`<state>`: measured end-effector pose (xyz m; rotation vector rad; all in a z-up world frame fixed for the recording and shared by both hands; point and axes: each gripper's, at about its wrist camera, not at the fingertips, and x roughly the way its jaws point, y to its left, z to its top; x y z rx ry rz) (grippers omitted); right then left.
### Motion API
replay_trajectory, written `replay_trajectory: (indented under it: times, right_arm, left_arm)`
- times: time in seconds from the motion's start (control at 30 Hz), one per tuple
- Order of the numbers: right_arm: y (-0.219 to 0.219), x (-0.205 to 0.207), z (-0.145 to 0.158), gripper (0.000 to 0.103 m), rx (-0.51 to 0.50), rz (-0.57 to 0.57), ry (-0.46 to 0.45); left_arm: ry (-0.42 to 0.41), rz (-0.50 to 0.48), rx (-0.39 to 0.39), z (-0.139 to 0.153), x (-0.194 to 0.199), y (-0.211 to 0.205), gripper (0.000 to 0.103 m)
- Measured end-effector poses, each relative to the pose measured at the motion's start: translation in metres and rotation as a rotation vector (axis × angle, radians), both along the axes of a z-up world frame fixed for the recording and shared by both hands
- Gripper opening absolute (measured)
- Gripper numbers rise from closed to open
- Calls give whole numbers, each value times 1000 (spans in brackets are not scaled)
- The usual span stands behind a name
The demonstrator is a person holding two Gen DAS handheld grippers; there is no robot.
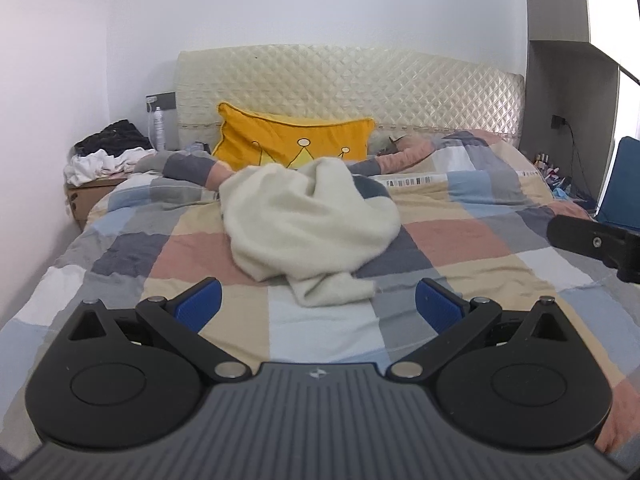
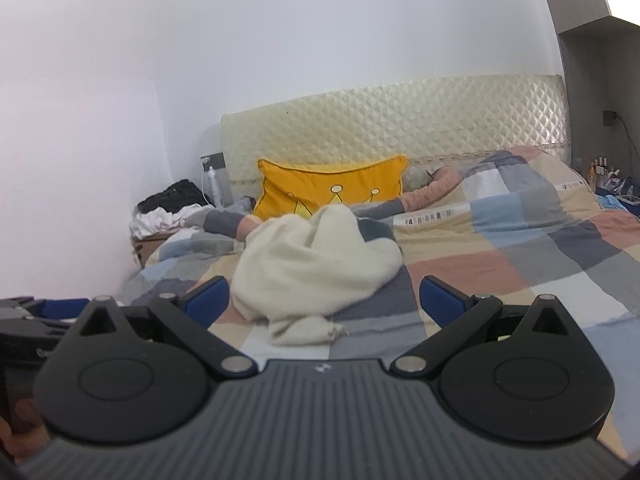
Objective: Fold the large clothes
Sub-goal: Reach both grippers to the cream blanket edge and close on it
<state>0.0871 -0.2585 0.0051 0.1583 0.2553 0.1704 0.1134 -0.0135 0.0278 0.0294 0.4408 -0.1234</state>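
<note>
So the cream garment [image 1: 308, 224] is dumped in a loose heap on the checked bedspread [image 1: 460, 240], just in front of the yellow crown pillow [image 1: 292, 142] and touching its lower edge, or at least overlapping it from this angle. Nothing is folded yet; it's bunched up with one narrow end, probably a sleeve or a hem corner (too crumpled to tell), trailing toward the cameras. That's likely why both grippers are lined up on that near side of the heap: the trailing bit is the easiest thing to pinch and pull flat before any folding starts.

Fingers: the left gripper [image 1: 318, 310] has its blue pads spread wide, nothing between them, hovering short of the garment's trailing end and not touching it. The right gripper [image 2: 326, 306] is just as wide open and empty; in the right wrist view the trailing end sits between its pads, but it looks to be above the cloth rather than on it.

Beyond the heap, left of the pillow, there's a pile of other clothes [image 1: 108, 154] on a box, well apart from the garment.
</note>
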Motion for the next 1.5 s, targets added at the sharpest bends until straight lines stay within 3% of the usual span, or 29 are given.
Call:
replay_trajectory:
  times: [0.23, 0.4, 0.47, 0.53, 0.67, 0.83, 1.0, 1.2, 1.3, 1.4, 1.47, 1.5]
  right_arm:
    - [-2, 47, -7, 103, 69, -7, 36]
    - [-10, 94, -27, 103, 118, -34, 99]
    - [-11, 116, -37, 103, 138, -21, 139]
    - [-7, 137, -51, 103, 150, 24, 189]
    - [-2, 176, -87, 103, 198, 59, 281]
    - [-9, 222, -141, 102, 369, 61, 384]
    - [0, 278, -168, 81, 479, 113, 418]
    - [17, 343, -188, 77, 523, 70, 392]
    - [15, 358, -204, 75, 501, 47, 416]
    - [8, 367, -215, 71, 553, 53, 399]
    - [7, 371, -217, 63, 583, 61, 376]
    - [6, 373, -220, 55, 594, 60, 378]
  left_arm:
    - [30, 1, -19, -9, 60, -5, 103]
    - [106, 30, -69, -36, 120, -3, 103]
    - [124, 90, -92, -51, 146, 2, 103]
    - [137, 156, -107, -67, 171, 8, 103]
    - [179, 191, -207, -103, 214, 31, 103]
    - [229, 159, -307, -147, 260, 47, 103]
    - [238, 103, -369, -181, 291, 49, 102]
    - [240, 100, -398, -204, 325, 44, 89]
    - [254, 104, -455, -219, 343, 48, 82]
    - [273, 105, -505, -229, 361, 52, 74]
    - [263, 102, -494, -229, 370, 52, 69]
    - [251, 108, -488, -228, 372, 52, 66]
